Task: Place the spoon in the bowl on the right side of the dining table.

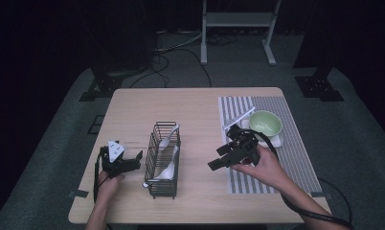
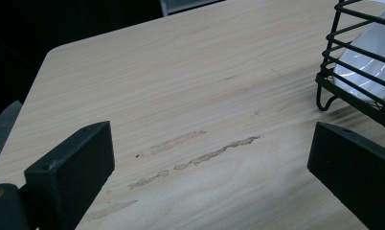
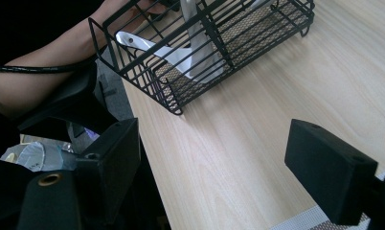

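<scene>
1. Left gripper (image 1: 133, 160): jaws spread wide, nothing between them. Sits low over the light wooden table (image 1: 190, 103), just left of the black wire rectangular basket (image 1: 163, 160). Its own view shows bare tabletop between the jaws, with the basket corner (image 2: 363, 62) at upper right.
2. Right gripper (image 1: 218, 162): jaws also apart, empty. Held above the table between the basket and the grey-and-white striped placemat (image 1: 296, 148), jaws pointing toward the basket. Its own view has the basket (image 3: 200, 52) ahead, well apart from the jaws.
3. Basket stands upright near the table's middle-left and holds white plastic spoons (image 1: 167, 167). Two or three; count unclear through the wires.
4. Pale green round bowl (image 1: 265, 123) sits on a white tray (image 1: 277, 142) at the placemat's far end, just beyond the right gripper.
5. A white stick-like utensil (image 1: 238, 118) lies at an angle left of the bowl; probably another spoon handle, too small to confirm.
</scene>
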{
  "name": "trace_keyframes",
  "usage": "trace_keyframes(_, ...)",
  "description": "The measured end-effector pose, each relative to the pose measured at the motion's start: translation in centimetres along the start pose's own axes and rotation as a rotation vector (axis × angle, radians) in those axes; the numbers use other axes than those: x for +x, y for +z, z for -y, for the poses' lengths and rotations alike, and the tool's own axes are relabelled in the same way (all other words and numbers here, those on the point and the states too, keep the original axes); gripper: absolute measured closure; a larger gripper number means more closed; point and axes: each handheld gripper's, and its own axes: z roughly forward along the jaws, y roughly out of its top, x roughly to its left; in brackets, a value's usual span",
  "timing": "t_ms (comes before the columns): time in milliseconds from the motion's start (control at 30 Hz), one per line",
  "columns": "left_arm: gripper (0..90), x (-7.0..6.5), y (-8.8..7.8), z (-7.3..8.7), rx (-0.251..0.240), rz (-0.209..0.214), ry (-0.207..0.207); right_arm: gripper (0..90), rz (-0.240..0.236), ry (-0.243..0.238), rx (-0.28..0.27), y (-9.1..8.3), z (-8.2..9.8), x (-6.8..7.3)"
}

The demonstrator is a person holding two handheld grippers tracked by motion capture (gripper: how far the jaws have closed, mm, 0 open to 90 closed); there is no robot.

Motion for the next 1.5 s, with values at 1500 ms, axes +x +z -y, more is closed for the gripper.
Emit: trace_keyframes(1500,1.1,0.1,0.0,0.0,-0.001,0.003,-0.003,18.8,0.013,-0.018,0.118,2.3,-4.8,1.7)
